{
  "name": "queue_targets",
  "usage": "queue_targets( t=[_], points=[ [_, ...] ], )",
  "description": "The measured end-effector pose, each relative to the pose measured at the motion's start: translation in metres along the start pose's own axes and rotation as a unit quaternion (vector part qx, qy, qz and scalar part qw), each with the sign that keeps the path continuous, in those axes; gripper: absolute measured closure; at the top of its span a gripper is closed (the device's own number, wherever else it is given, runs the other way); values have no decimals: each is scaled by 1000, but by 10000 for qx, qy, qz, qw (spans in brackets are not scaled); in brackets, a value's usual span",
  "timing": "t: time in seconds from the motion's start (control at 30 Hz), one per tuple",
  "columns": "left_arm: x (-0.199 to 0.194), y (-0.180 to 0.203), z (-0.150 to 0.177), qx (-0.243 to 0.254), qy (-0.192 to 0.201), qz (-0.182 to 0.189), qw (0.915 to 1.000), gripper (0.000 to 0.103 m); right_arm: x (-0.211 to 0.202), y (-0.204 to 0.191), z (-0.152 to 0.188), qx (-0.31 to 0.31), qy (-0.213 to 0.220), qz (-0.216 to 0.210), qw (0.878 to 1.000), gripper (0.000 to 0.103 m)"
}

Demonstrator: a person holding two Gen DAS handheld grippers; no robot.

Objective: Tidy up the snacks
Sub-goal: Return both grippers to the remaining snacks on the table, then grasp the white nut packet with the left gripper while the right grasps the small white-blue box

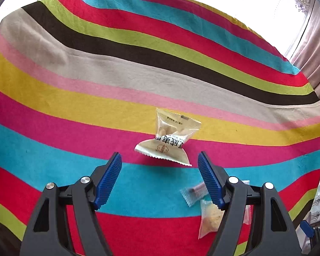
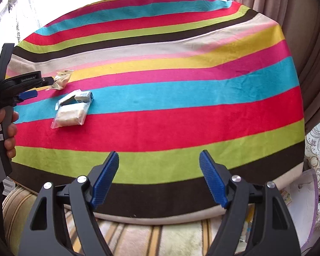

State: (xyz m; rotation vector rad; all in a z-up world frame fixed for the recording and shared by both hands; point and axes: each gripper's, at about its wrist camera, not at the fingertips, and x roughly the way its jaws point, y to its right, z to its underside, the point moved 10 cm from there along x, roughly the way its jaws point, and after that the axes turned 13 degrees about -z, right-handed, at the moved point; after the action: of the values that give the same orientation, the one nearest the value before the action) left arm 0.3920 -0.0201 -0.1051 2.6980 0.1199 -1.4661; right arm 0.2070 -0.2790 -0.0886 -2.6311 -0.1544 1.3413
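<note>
A beige snack packet [image 1: 170, 138] with black print lies on the striped tablecloth [image 1: 138, 74], just ahead of my left gripper [image 1: 160, 157], which is open and empty with the packet's near edge between its fingertips. A small blue-wrapped snack [image 1: 193, 193] and a clear bag with a pale biscuit [image 1: 210, 217] lie beside and partly behind the right finger. In the right wrist view the beige packet [image 2: 61, 80], the blue snack [image 2: 81, 98] and the clear bag [image 2: 71, 114] sit at the left, next to the left gripper [image 2: 35, 87]. My right gripper [image 2: 159, 157] is open and empty over the table's near edge.
The round table's striped cloth [image 2: 181, 106] spreads wide to the right of the snacks. Curtains [image 2: 288, 21] hang behind at the right. A striped cushion or seat [image 2: 138, 239] lies below the near edge. A hand [image 2: 9, 132] holds the left gripper's handle.
</note>
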Motion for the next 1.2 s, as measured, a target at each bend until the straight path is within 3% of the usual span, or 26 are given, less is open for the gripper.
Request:
queue_targets(
  t=[0.2,0.33,0.47,0.73,0.93,1.03,1.2],
  points=[
    [31,3,-12,347,-85,-53,9993,33,36,-51,-37,-203,115,-301,9993,25],
    [41,11,-10,676,-72,-82,9977,47,64,-72,-55,-240,66,-392,9989,25],
    [41,14,-6,955,126,-240,9951,50,88,-83,-68,-200,-6,-402,9990,25],
    [32,3,3,694,156,-62,9974,52,117,-99,-77,-320,-145,-350,9988,25],
    [23,-9,7,436,148,42,9989,52,131,-99,-77,-334,-224,-387,9984,43],
    [16,-12,9,345,183,50,9992,52,132,-108,-77,-453,-218,-577,9971,67],
    [2,-12,14,229,254,93,9994,52,130,-108,-74,-454,-141,-613,9970,68]
  ],
)
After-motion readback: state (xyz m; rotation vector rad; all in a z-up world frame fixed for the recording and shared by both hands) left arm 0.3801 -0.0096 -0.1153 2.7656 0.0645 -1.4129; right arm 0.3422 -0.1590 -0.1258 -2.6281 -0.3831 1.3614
